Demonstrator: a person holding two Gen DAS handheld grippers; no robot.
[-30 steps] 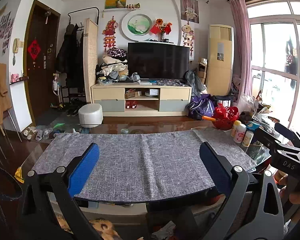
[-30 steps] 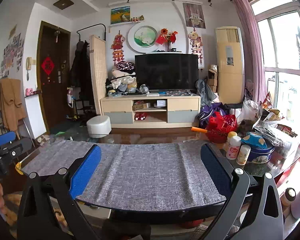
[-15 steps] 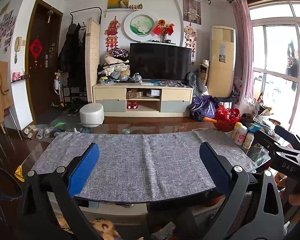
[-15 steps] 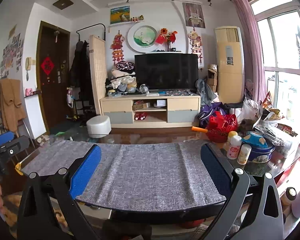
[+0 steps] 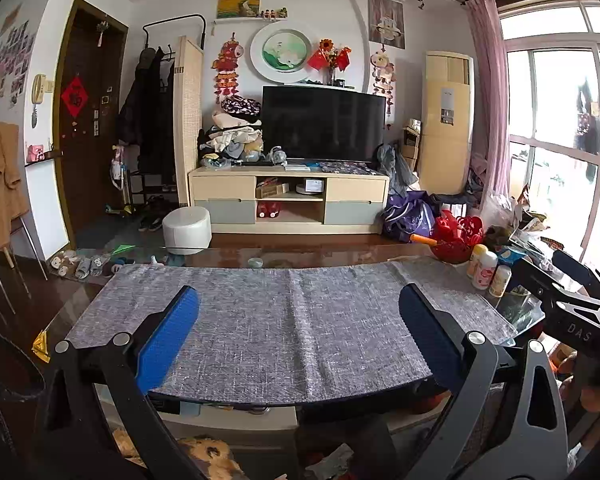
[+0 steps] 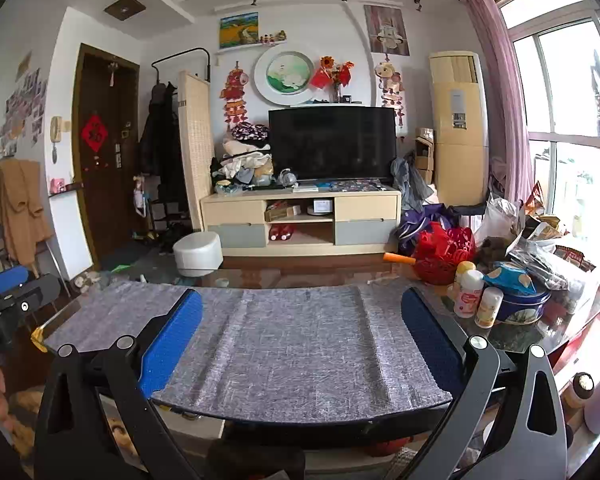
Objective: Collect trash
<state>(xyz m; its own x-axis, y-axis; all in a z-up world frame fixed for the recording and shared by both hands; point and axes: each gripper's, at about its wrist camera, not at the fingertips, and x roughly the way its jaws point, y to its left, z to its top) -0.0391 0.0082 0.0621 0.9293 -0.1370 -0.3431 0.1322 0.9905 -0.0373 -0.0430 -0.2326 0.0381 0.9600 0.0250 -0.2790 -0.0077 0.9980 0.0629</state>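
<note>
Left wrist view shows the left gripper (image 5: 298,334) spread wide, empty, over the bare grey mat (image 5: 284,316); the right gripper (image 6: 300,336) likewise gapes; sweep right toward the cluttered bottles (image 6: 470,294) before committing to any grasp.

Mottled grey woven cloth runner (image 5: 284,320) on the glass counter (image 5: 228,254); red perforated plastic basket (image 6: 444,256) and white-and-pink bottles (image 6: 469,294) beside the runner's end.

The left gripper (image 5: 298,336) is level and pointing forward, its blue-padded fingers (image 5: 168,340) spread wide with nothing between them. The right gripper (image 6: 300,338) is beside it in the same pose, its jaws equally wide and empty.
</note>
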